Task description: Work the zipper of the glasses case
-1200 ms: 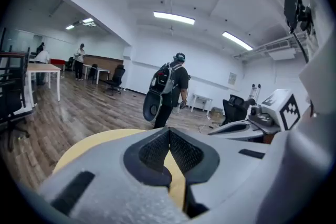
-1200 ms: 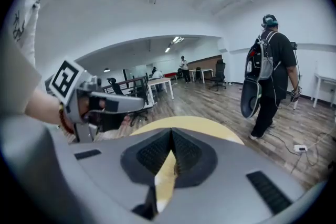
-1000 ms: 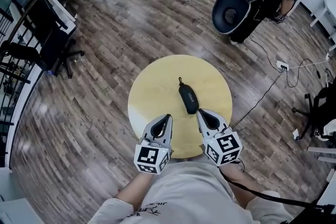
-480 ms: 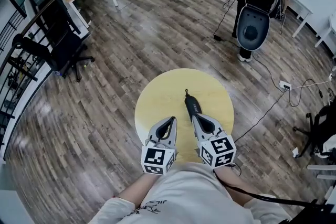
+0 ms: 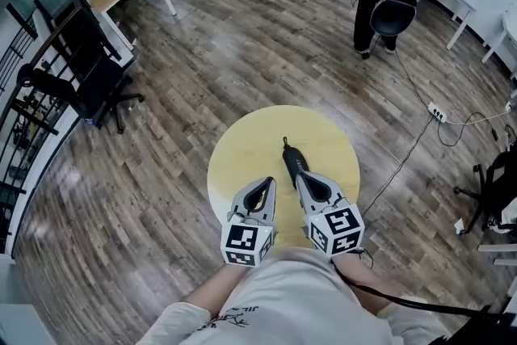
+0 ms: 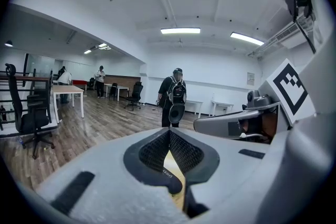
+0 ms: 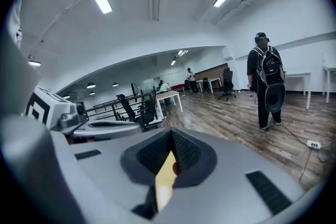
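Head view shows the case [image 5: 294,162], black and long, lying near the middle of the round table [image 5: 242,149], with a thin loop [image 5: 284,143] at its far end. The right gripper [image 5: 304,177] stands at the case's near end, maybe touching it, I cannot tell; the left gripper [image 5: 266,183] is just beside, over bare table. In both gripper views the fingers [image 6: 152,152] are pressed together at the tips and hold nothing. The main risk, I think, is that the case lies free: a closed tip that pushes it can slide or turn it toward the table's edge. The slider is too small to see, so a grasp may catch the loop only. If one gripper pulls and the other does not hold the body, the whole case will follow.
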Demonstrator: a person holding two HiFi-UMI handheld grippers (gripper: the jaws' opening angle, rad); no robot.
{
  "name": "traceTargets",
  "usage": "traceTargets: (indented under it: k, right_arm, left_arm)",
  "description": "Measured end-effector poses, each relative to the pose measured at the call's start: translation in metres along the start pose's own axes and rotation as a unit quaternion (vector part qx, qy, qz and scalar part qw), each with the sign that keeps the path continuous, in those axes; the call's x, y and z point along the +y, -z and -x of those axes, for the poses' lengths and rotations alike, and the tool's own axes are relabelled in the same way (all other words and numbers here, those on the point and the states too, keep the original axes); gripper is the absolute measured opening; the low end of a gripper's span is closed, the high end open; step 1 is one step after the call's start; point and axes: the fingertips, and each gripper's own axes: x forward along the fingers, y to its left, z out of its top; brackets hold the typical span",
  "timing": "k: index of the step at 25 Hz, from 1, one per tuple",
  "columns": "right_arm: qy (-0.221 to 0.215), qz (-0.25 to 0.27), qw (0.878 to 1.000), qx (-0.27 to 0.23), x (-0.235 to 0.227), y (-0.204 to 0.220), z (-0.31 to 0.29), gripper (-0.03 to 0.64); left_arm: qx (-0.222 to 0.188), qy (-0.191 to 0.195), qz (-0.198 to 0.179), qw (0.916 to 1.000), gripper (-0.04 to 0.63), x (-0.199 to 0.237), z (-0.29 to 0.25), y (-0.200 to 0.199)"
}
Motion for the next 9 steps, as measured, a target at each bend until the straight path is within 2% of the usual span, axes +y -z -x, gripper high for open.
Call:
traceTargets:
  k: [9]
  right_arm:
    - [0.004, -0.001, 1.000, -0.001, -0.0059, 0.0011, 0.0049, 0.002]
  left_arm:
    - [0.000, 0.006, -0.006, 1.0000, 0.005, -0.0072, -0.0039, -0.0007]
